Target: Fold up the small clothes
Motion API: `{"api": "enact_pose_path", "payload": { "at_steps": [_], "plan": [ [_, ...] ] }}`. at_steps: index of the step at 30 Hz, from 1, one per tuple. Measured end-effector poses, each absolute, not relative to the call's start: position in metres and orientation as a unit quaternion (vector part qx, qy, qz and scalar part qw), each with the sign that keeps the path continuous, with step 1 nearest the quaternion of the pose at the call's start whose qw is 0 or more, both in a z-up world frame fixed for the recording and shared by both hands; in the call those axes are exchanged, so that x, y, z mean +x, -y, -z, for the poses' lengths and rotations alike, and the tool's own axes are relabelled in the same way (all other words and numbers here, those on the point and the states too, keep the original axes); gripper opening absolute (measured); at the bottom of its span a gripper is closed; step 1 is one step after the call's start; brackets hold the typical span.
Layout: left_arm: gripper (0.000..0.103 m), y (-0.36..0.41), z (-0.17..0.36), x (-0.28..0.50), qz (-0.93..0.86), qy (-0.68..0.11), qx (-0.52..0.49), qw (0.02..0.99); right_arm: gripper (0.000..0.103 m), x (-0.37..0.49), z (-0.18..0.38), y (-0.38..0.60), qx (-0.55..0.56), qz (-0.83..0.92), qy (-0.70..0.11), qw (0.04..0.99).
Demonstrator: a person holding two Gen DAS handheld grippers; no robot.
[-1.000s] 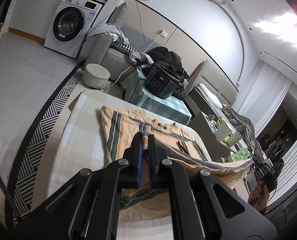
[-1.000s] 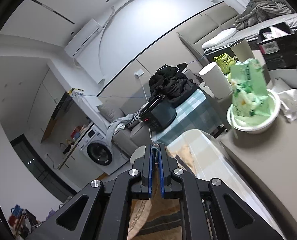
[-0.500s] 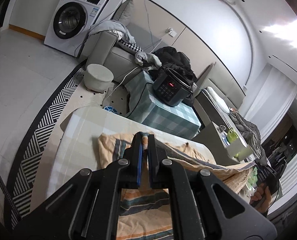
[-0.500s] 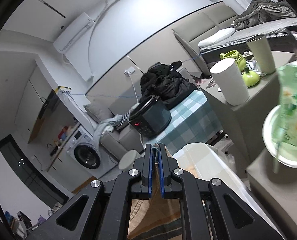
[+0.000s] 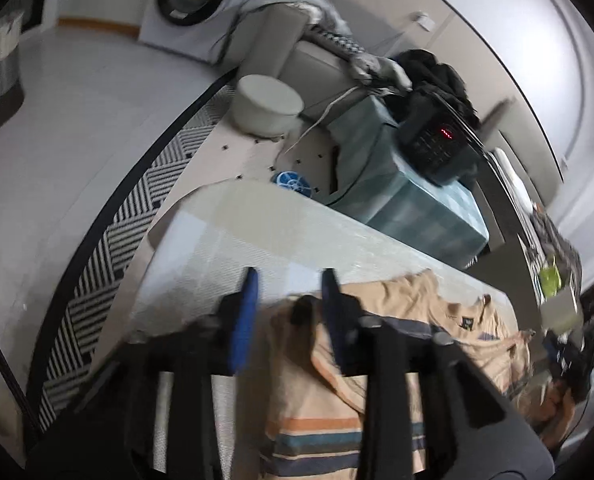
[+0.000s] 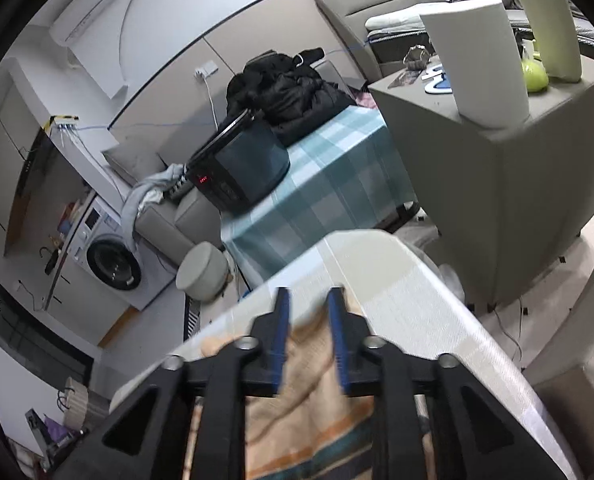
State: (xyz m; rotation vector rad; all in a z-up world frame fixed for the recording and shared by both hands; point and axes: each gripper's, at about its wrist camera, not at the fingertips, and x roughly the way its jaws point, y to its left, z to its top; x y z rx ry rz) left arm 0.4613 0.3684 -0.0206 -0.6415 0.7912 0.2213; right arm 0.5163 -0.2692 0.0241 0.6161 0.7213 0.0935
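The left gripper point(image 5: 291, 286) has just been opening: its blue fingers point(image 5: 245, 308) stand spread, pinching nothing. The tan striped shirt point(image 5: 397, 364) lies on the pale table point(image 5: 217, 232), its edge reaching into the gap between them and running under the right-hand finger, free of both pads. The right gripper point(image 6: 307, 306) has just been opening too, fingers point(image 6: 281, 328) apart. The shirt point(image 6: 297, 412) lies between and beneath them on the table point(image 6: 409, 300), released.
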Motion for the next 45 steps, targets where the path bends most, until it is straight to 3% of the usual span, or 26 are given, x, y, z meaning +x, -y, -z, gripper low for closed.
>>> {"api": "enact_pose_path", "payload": {
  "at_steps": [2, 9, 13, 18, 26, 27, 31, 32, 37, 45],
  "plan": [
    [0.03, -0.37, 0.025, 0.458, -0.106, -0.382, -0.304, 0.866, 0.035, 0.512, -0.021, 0.267, 0.287, -0.055, -0.358, 0.887],
    [0.03, -0.337, 0.008, 0.416, -0.09, -0.399, -0.285, 0.867, 0.035, 0.497, -0.011, 0.243, 0.277, -0.13, -0.429, 0.85],
    [0.043, -0.317, -0.006, 0.394, -0.061, -0.403, -0.279, 0.869, 0.04, 0.502, -0.011, 0.229, 0.27, -0.153, -0.443, 0.841],
    [0.045, -0.305, 0.012, 0.412, -0.053, -0.447, -0.292, 0.844, 0.04, 0.514, 0.002, 0.224, 0.279, -0.135, -0.459, 0.833],
    [0.044, -0.313, 0.017, 0.441, -0.047, -0.415, -0.332, 0.846, 0.04, 0.525, 0.012, 0.232, 0.287, -0.128, -0.46, 0.831],
    [0.042, -0.313, 0.017, 0.447, -0.042, -0.419, -0.33, 0.845, 0.04, 0.528, 0.012, 0.233, 0.291, -0.127, -0.46, 0.829],
    [0.003, -0.312, 0.025, 0.462, -0.044, -0.426, -0.336, 0.839, 0.04, 0.537, 0.015, 0.239, 0.303, -0.118, -0.455, 0.829],
    [0.001, -0.313, 0.028, 0.465, -0.048, -0.423, -0.336, 0.84, 0.039, 0.54, 0.016, 0.24, 0.308, -0.117, -0.452, 0.829],
    [0.0, -0.326, 0.035, 0.47, -0.048, -0.398, -0.375, 0.836, 0.004, 0.555, 0.021, 0.241, 0.311, -0.098, -0.446, 0.833],
    [0.0, -0.358, 0.04, 0.476, -0.061, -0.375, -0.414, 0.827, 0.003, 0.577, 0.016, 0.253, 0.36, -0.088, -0.4, 0.838]
  ]
}}
